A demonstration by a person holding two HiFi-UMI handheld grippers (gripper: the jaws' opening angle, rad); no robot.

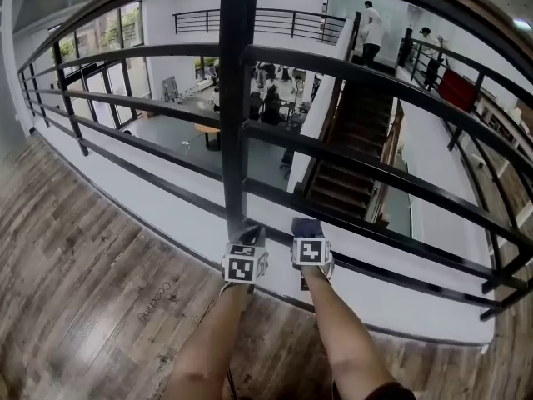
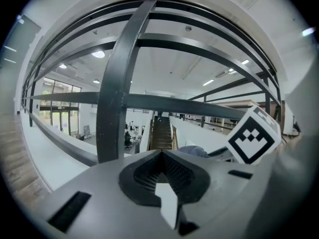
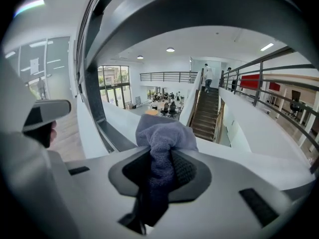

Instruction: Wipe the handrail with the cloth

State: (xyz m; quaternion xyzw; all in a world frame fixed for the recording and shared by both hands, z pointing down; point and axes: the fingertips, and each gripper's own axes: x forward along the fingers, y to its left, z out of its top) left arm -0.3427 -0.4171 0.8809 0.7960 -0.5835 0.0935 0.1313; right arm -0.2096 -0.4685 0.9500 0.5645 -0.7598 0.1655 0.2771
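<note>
While the right gripper (image 3: pixel 158 169) clamps the one cloth (image 3: pixel 162 133), the left gripper (image 2: pixel 160 169) is closed on nothing.

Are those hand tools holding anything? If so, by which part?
The right hand-held gripper pinches a blue-grey cloth by a bunched fold; the left hand-held gripper is shut and empty.

Handrail (image 1: pixel 236 98) seen black throughout. Cloth (image 3: pixel 162 138) noted grey-blue, plain. Floor (image 1: pixel 75 265) seen grey-brown, wood-grain planked. Ledge (image 1: pixel 166 215) below handrail noted white. Staircase (image 1: pixel 350 157) beyond seen dark brown. Panel (image 1: pixel 456 90) on far railing noted red.
</note>
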